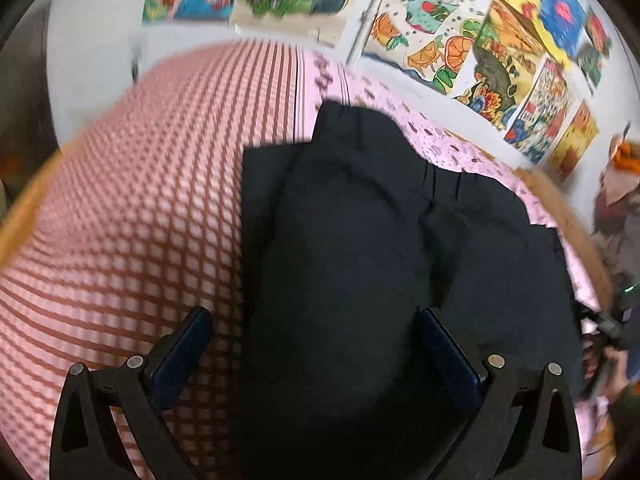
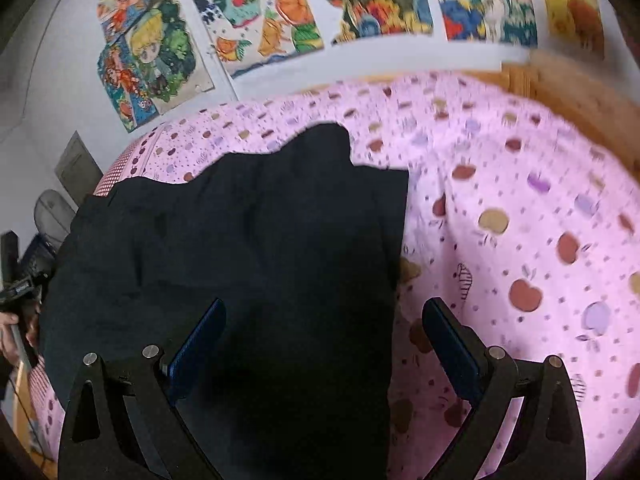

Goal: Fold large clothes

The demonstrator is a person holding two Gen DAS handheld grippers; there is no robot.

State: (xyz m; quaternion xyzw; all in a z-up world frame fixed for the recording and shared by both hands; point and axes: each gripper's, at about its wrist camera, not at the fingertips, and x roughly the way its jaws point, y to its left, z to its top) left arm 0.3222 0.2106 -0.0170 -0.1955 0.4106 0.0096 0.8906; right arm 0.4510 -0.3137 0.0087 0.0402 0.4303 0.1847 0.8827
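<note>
I held my left gripper [image 1: 316, 316] and right gripper [image 2: 324, 308] spread wide, empty, above the black garment [image 1: 360, 248] on the bed [image 2: 520, 208].

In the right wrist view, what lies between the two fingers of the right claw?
The right edge of the black garment and a strip of pink apple-print sheet beside it; the right claw is open and grips nothing.

Black garment [image 1: 360, 240] lies spread flat on the bed [image 2: 520, 220], partly folded, with straight side edges, a wavy far edge and soft wrinkles across the cloth.
</note>
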